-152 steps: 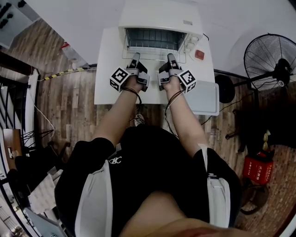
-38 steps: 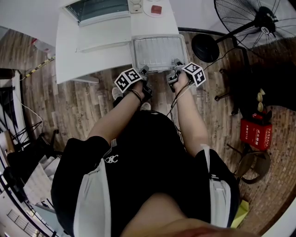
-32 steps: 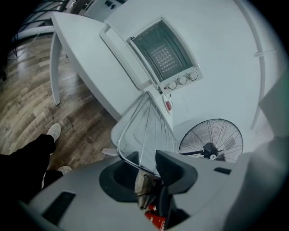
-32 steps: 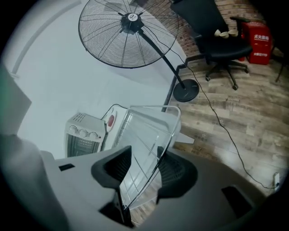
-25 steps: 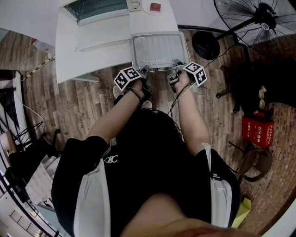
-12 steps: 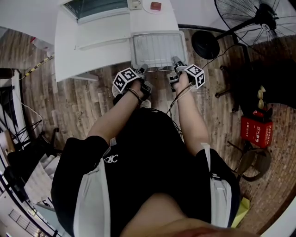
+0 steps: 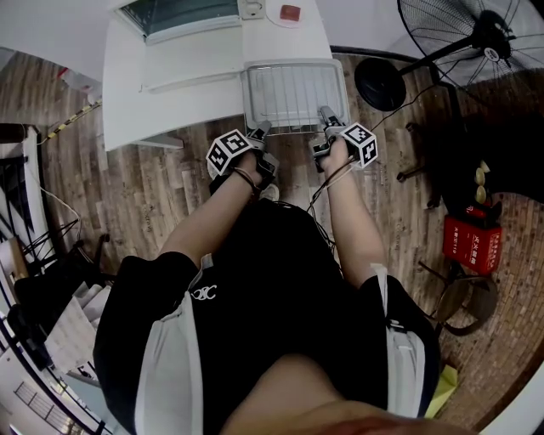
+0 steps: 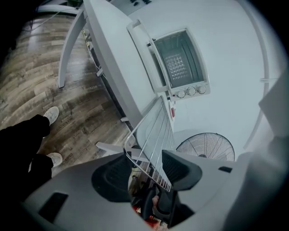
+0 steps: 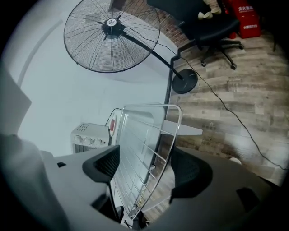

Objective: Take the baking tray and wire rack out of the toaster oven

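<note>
Left gripper (image 7: 260,129) and right gripper (image 7: 326,117) both have their jaws wide. They've just been opening, and the near edge of the wire rack (image 7: 293,92) runs between each pair with no pad pressing on it. Rack's lying straight ahead of them on the baking tray (image 7: 295,64), at the end of the white surface (image 7: 187,93), with the toaster oven (image 7: 183,13) further off past the left gripper. Looks like light, stiff, slick wire to me, so I'd pinch the thick outer frame near both corners, and take the tray by its rim.
</note>
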The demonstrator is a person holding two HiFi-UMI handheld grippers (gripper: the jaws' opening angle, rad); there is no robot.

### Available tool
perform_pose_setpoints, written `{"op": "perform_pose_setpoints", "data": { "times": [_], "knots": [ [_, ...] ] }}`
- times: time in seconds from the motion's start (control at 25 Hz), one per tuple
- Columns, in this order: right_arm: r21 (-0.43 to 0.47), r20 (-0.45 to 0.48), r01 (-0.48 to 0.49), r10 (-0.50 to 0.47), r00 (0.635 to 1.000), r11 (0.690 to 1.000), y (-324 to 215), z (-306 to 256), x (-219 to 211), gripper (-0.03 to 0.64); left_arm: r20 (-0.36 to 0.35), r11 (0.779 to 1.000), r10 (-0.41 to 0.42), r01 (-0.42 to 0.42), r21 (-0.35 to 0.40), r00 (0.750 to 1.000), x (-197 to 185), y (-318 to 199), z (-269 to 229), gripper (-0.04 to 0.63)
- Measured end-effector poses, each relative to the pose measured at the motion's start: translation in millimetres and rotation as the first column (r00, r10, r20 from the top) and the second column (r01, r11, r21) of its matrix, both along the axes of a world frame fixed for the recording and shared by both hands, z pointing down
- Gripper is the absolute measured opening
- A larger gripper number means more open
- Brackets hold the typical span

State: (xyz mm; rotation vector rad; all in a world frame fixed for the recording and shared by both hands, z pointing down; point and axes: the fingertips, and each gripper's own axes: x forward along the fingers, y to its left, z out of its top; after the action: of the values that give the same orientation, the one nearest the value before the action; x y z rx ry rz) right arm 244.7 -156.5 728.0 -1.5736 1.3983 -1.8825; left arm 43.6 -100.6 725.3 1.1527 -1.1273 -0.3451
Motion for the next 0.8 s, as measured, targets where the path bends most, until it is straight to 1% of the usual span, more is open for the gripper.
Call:
{"op": "perform_pose_setpoints", "data": {
  "times": [0.12,0.28,0.36,0.4,0.44,0.52,0.56,0.6,0.64,0.68,0.72,0.76,0.8],
  "knots": [
    [0.008,-0.044,0.021,-0.021,0.999,1.0,8,-2,4,0.344,0.025,0.999,0.041,-0.042,0.004,0.999,-6,9,-4,0.215],
    [0.039,-0.123,0.029,-0.024,0.992,0.999,19,-8,23,0.342,0.042,0.996,0.088,-0.088,-0.004,0.995,-18,27,-5,0.215],
    [0.06,-0.189,0.044,-0.032,0.981,0.997,26,-13,35,0.342,0.079,0.995,0.097,-0.098,0.003,0.992,-30,32,-6,0.215],
    [0.073,-0.229,0.056,-0.038,0.973,0.996,29,-18,41,0.336,0.111,0.995,0.101,-0.102,0.01,0.989,-38,33,-7,0.215],
    [0.088,-0.271,0.069,-0.043,0.962,0.994,33,-23,47,0.3,0.15,0.994,0.102,-0.106,0.019,0.983,-47,33,-7,0.213],
    [0.121,-0.361,0.093,-0.044,0.932,0.988,37,-37,57,0.199,0.242,0.993,0.099,-0.112,0.038,0.965,-65,31,-12,0.197],
    [0.138,-0.413,0.107,-0.041,0.91,0.985,37,-46,61,0.158,0.297,0.992,0.098,-0.117,0.048,0.95,-75,29,-16,0.189],
    [0.156,-0.473,0.125,-0.037,0.88,0.98,36,-57,64,0.111,0.362,0.99,0.1,-0.13,0.06,0.927,-84,27,-21,0.168],
    [0.178,-0.543,0.149,-0.029,0.839,0.973,34,-69,65,0.052,0.437,0.985,0.108,-0.154,0.072,0.893,-93,23,-28,0.115],
    [0.204,-0.618,0.182,-0.018,0.786,0.962,32,-83,65,0.002,0.518,0.979,0.117,-0.187,0.084,0.847,-101,19,-36,0.068],
    [0.231,-0.688,0.224,-0.004,0.726,0.947,29,-98,62,0.001,0.595,0.971,0.123,-0.221,0.094,0.794,-107,14,-45,0.039],
    [0.256,-0.743,0.271,0.009,0.669,0.928,25,-114,57,0.0,0.658,0.963,0.122,-0.25,0.104,0.743,-112,10,-54,0.032],
    [0.277,-0.782,0.319,0.02,0.623,0.906,22,-128,50,0.0,0.703,0.955,0.116,-0.274,0.115,0.701,-116,5,-64,0.027]
  ]
}}
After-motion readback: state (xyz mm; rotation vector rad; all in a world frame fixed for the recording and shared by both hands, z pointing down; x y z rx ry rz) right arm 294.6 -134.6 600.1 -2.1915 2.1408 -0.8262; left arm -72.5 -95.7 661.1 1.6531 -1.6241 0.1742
